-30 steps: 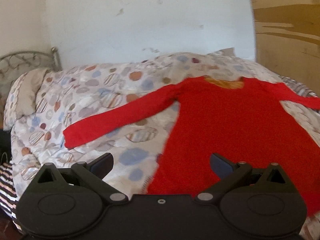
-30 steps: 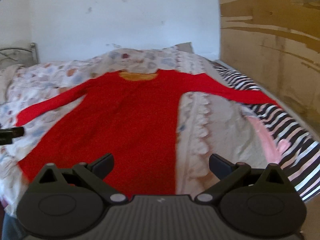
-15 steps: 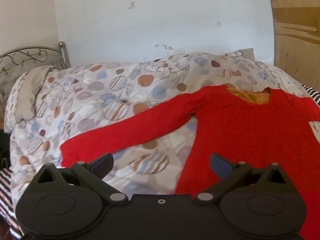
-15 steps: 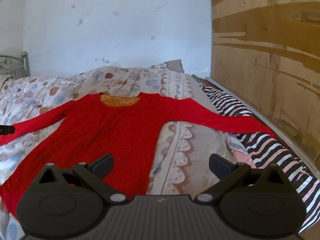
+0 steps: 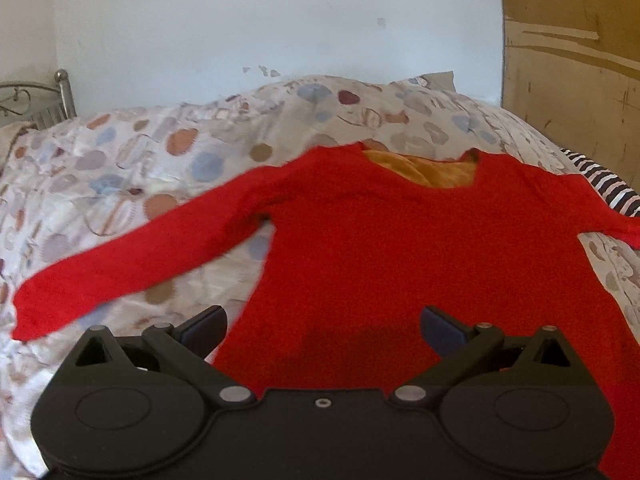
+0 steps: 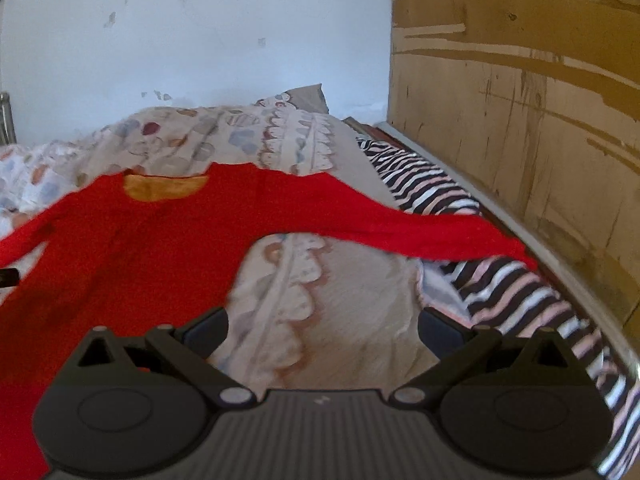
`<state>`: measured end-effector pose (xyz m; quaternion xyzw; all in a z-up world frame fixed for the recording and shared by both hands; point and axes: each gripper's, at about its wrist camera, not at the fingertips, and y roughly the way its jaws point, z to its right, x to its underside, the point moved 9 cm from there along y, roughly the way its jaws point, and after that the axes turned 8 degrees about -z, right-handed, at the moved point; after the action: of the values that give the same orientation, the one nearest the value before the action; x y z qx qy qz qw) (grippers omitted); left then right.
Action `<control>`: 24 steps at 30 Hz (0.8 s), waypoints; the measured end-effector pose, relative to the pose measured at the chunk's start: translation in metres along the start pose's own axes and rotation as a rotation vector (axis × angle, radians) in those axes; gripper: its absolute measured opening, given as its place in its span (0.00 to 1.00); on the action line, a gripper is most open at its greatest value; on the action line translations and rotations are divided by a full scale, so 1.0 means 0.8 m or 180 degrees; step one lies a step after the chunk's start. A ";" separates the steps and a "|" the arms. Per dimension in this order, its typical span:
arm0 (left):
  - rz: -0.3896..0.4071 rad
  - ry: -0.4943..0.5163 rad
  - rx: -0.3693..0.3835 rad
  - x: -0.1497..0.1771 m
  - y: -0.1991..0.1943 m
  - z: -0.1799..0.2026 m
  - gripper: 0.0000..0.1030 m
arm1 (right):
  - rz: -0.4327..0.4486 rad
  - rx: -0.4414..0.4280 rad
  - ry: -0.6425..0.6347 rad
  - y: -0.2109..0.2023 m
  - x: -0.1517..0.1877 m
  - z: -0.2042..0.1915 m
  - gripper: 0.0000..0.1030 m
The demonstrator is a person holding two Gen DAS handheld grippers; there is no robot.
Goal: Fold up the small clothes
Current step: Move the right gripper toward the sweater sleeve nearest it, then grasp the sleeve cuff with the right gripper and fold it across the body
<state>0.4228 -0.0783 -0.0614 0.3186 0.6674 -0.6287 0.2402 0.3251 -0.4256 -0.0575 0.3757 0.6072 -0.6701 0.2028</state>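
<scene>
Red top (image 5: 400,264) spread flat on bed (image 5: 120,168), sleeves out. Left hand-held gripper (image 5: 322,324) swung back over body, right hand-held gripper (image 6: 322,326) shifted toward right sleeve (image 6: 420,232); both wide open, nothing held. First fold judged imminent.

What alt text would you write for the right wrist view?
A red long-sleeved top lies spread flat on a patterned quilt, one sleeve reaching onto a striped blanket. The open right tongs hover in front, holding nothing.

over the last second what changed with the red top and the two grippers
Only the cameras swung. The left gripper panned left, then back over the red long-sleeved top; the right gripper panned right, toward its right sleeve. Both stayed open, holding nothing. The top stayed spread flat on the quilt.
</scene>
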 end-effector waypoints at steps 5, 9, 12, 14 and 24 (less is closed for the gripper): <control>0.0093 0.0078 -0.0050 0.009 0.026 0.030 0.99 | 0.0259 -0.0065 0.0328 0.049 -0.023 0.059 1.00; 0.0170 0.0237 -0.0134 0.025 0.045 0.050 0.99 | 0.0335 -0.0101 0.0705 0.090 -0.034 0.116 1.00; 0.0140 0.0228 -0.0075 0.038 0.058 0.057 0.99 | 0.0309 -0.0101 0.0937 0.117 -0.038 0.154 1.00; 0.0117 0.0167 -0.0039 0.046 0.065 0.058 0.99 | 0.0191 -0.0095 0.1003 0.134 -0.039 0.172 1.00; 0.0256 -0.0010 0.0099 0.062 0.073 0.053 0.99 | 0.0327 -0.0109 0.2131 0.203 -0.044 0.274 0.97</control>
<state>0.4278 -0.1137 -0.1413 0.3479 0.6438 -0.6294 0.2614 0.4091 -0.6731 -0.1428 0.6014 0.6316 -0.4882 0.0320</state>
